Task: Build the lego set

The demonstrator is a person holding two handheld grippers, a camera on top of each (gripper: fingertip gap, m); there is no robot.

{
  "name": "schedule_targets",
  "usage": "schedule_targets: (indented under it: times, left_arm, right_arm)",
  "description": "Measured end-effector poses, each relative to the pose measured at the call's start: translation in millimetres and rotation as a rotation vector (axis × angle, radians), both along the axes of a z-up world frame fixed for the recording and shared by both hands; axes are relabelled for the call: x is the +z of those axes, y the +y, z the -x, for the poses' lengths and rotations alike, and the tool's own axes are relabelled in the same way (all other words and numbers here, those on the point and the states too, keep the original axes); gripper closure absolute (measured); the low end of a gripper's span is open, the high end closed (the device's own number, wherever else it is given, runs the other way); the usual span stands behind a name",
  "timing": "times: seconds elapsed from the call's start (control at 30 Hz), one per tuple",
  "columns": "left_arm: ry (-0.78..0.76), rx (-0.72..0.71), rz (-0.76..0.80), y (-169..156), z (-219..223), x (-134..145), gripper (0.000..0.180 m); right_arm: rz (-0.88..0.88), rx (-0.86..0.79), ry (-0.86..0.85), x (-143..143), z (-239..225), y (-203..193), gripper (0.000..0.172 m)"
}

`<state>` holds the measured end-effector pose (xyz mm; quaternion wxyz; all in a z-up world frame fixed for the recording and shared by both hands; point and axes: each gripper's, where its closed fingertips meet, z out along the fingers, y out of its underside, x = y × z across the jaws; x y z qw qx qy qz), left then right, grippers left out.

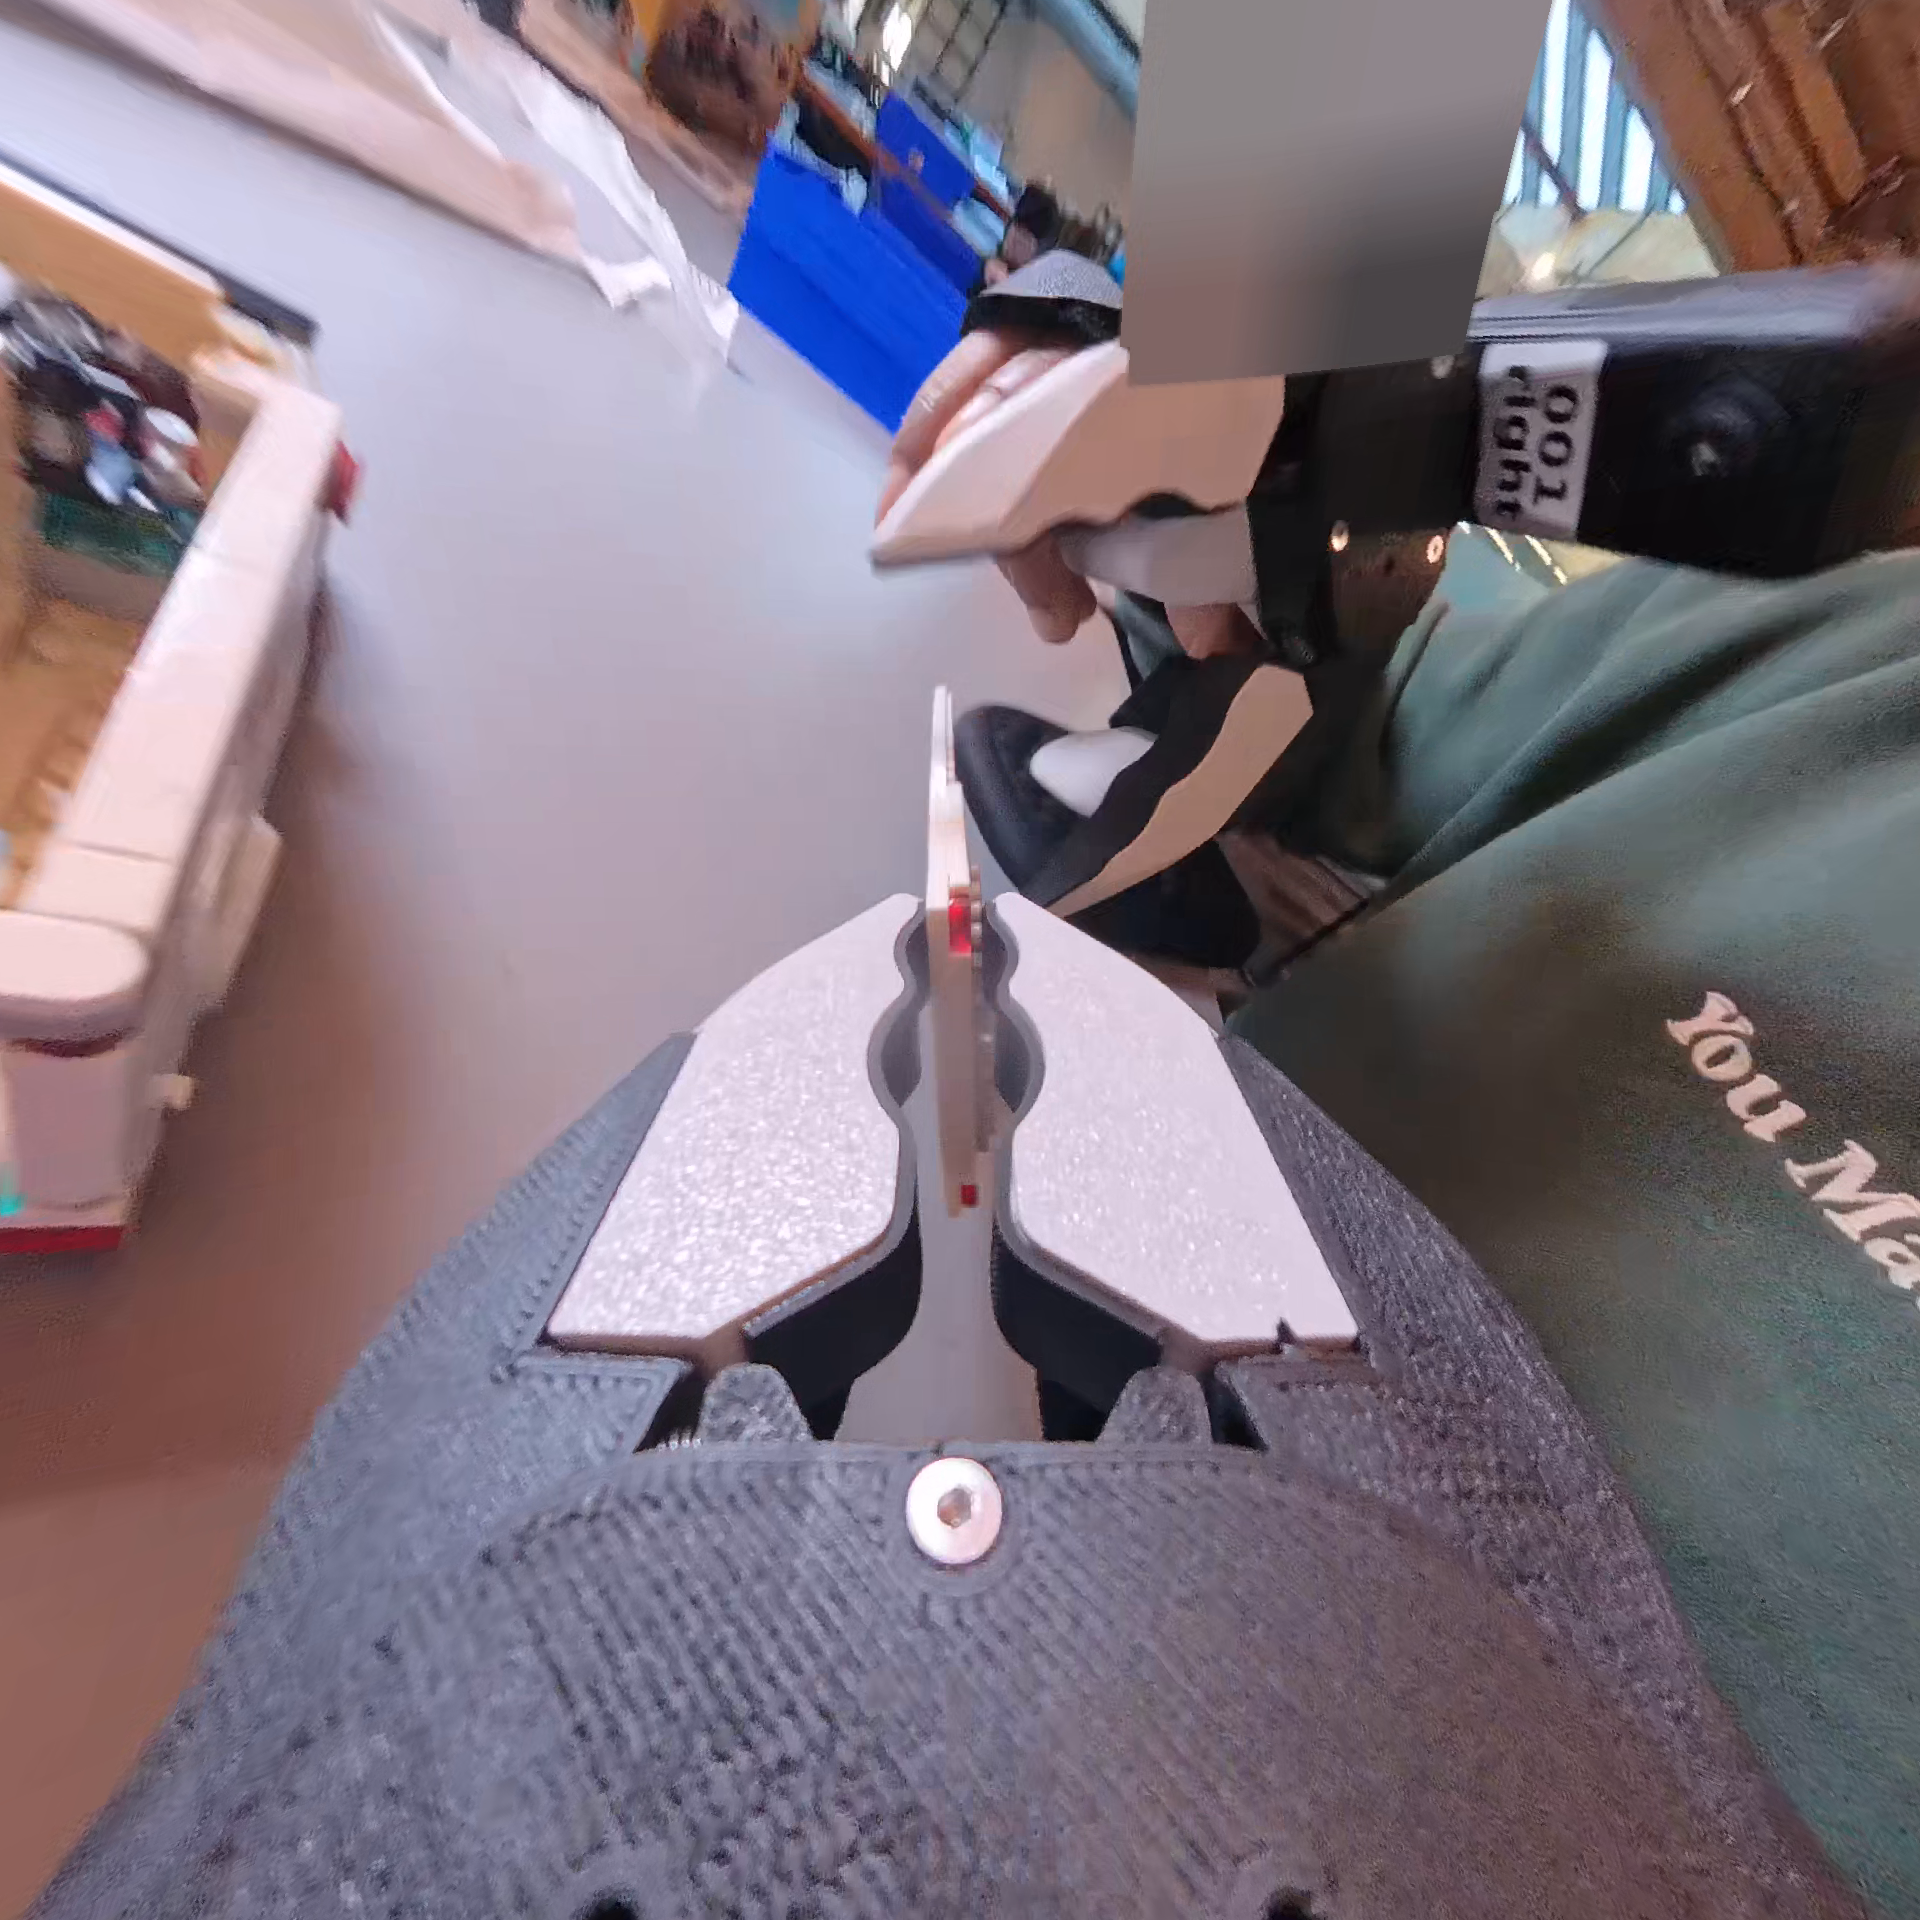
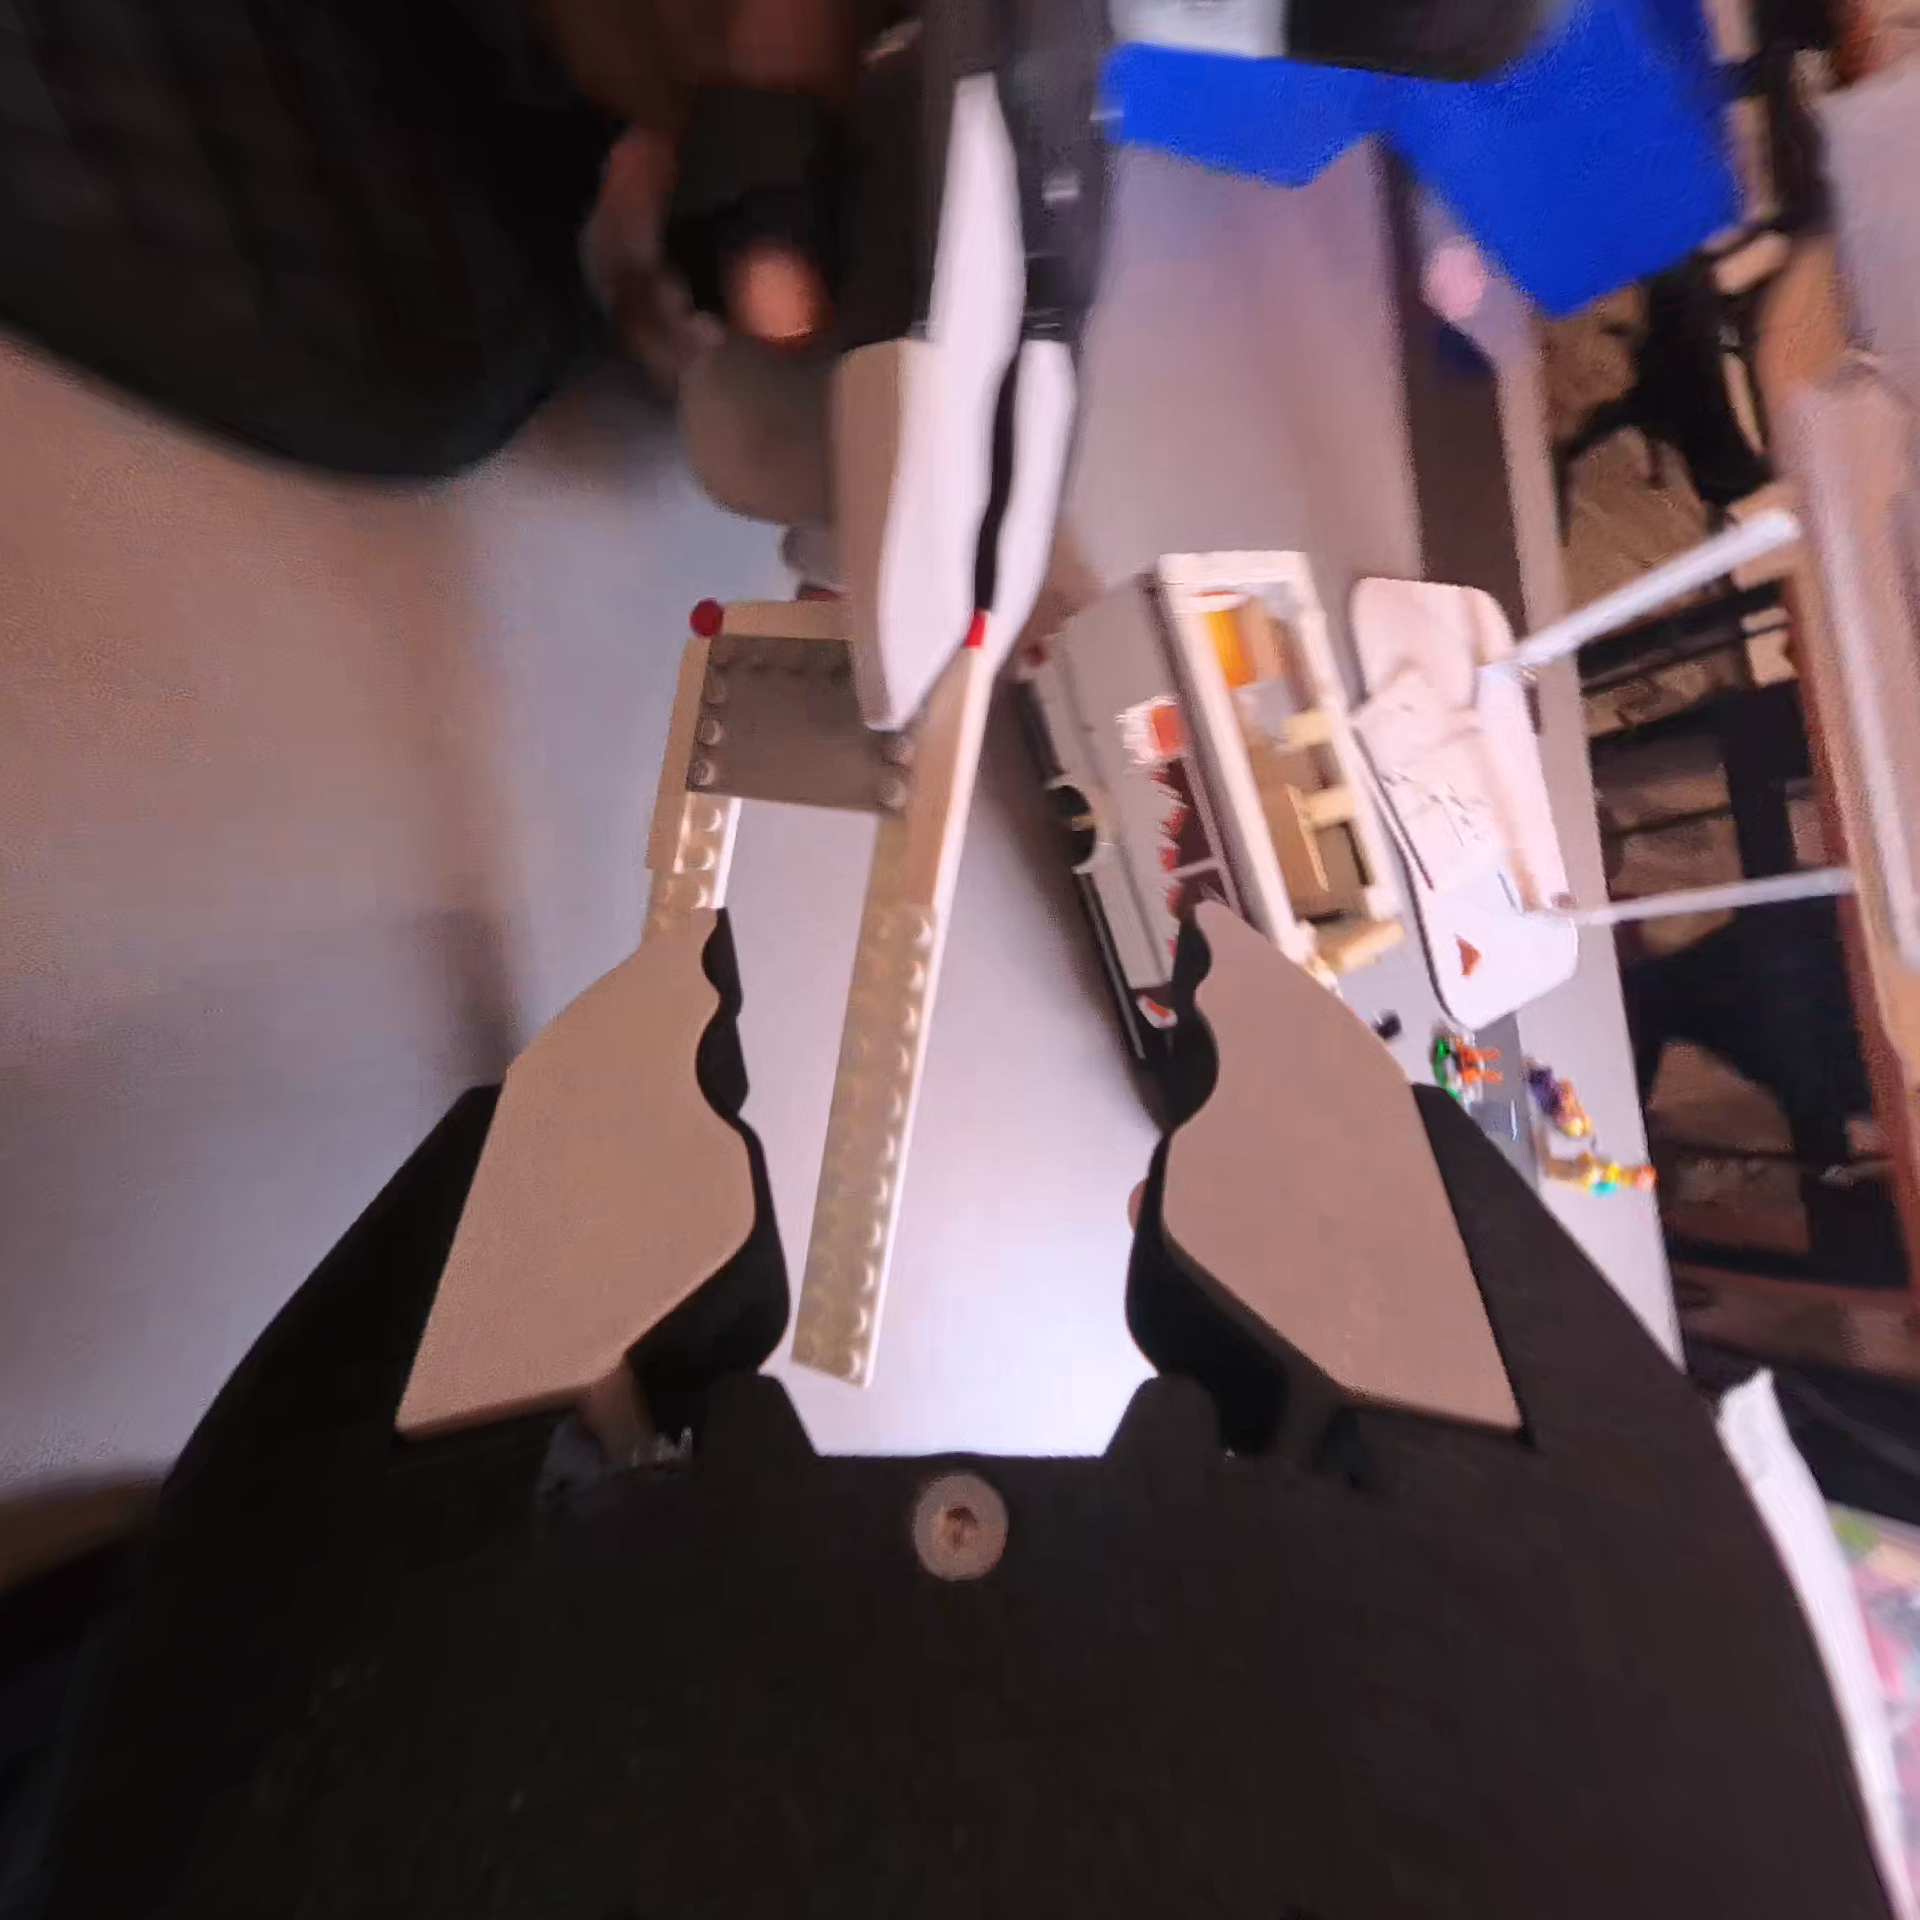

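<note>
My left gripper has its fingers closed on a flat white brick frame with small red pieces, which I see edge-on here, both pads pressed against its thin faces. From the right wrist view the same white brick frame shows as a forked assembly of studded plates: two long white arms joined by a grey plate at the far end, with a red stud on one corner, and the left gripper pinching that far end. My right gripper has its fingers wide apart; the longer arm of the frame runs between them without either pad touching it, and the shorter arm disappears behind my left-side finger, so I cannot tell whether it touches there. The frame is lifted above the pale grey tabletop. Just right of it on the tabletop lies a white brick model with an open body, and near that a cluster of small coloured pieces. A blue crate sits farther back, blurred.
</note>
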<state>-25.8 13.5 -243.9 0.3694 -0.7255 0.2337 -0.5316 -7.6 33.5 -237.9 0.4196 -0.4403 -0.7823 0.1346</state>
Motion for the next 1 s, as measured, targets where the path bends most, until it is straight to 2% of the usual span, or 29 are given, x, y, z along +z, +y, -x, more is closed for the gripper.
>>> schedule_targets:
  times: [0.13,0.27,0.33,0.43,0.53,0.63,0.73,0.83,1.0]
  left_arm:
    - [-0.053,0.052,-0.107,6,11,20,0.172]
    - [-0.183,0.070,-0.307,1,14,59,0.172]
    - [-0.273,0.124,-0.387,0,19,83,0.172]
    - [-0.418,0.199,-0.466,-1,24,117,0.172]
    - [-0.523,0.224,-0.496,1,20,141,0.172]
    - [-0.605,0.207,-0.496,1,14,154,0.172]
    - [-0.596,0.227,-0.541,-3,12,155,0.172]
    - [-0.592,0.254,-0.563,-5,16,153,0.172]
    - [-0.570,0.264,-0.583,-4,20,150,0.172]
  right_arm:
    - [0.317,-0.172,0.290,33,-26,10,0.090]
    - [0.710,-0.272,0.452,28,-53,18,0.087]
    - [0.930,-0.304,0.564,34,-55,13,0.089]
    - [1.136,-0.255,0.676,47,-32,-16,0.094]
    - [1.129,-0.122,0.728,72,-2,-43,0.103]
    - [1.020,-0.037,0.759,93,16,-37,0.117]
    - [1.031,0.046,0.802,112,21,-31,0.137]
    - [1.019,0.071,0.787,115,26,-29,0.160]
    - [0.982,0.092,0.772,113,29,-29,0.162]
